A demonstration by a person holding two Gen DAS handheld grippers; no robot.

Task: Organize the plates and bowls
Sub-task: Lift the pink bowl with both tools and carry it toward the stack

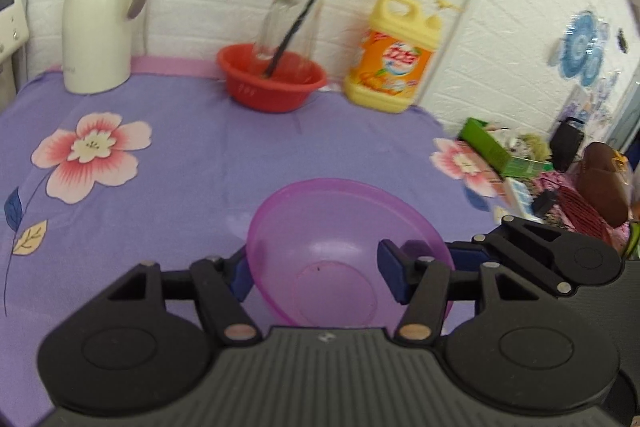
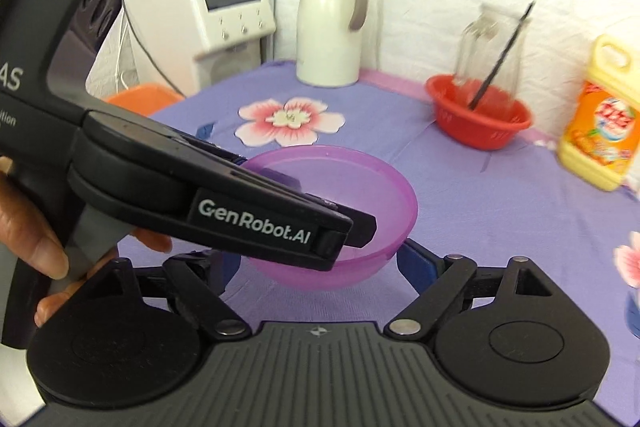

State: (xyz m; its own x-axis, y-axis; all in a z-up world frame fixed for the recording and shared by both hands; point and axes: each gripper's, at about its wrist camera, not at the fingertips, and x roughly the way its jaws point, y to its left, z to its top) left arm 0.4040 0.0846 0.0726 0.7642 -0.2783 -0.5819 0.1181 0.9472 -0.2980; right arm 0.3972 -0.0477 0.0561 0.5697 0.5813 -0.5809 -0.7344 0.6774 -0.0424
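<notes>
A translucent purple bowl (image 1: 340, 251) sits on the purple flowered tablecloth (image 1: 180, 167). My left gripper (image 1: 316, 275) straddles the bowl's near wall: the left finger is outside the rim and the right finger is inside the bowl. The fingers are wide apart and do not pinch the wall. In the right wrist view the left gripper (image 2: 276, 187) reaches over the same bowl (image 2: 360, 195) from the left. My right gripper (image 2: 320, 259) is open right behind the bowl, one finger on each side of its near wall.
A red basin (image 1: 276, 79) with a glass jar (image 1: 288, 19) and a black stick stands at the back, beside a yellow detergent bottle (image 1: 392, 55) and a white thermos jug (image 1: 100, 15). A white appliance (image 2: 208, 15) stands left of the table. Clutter lies past the right edge.
</notes>
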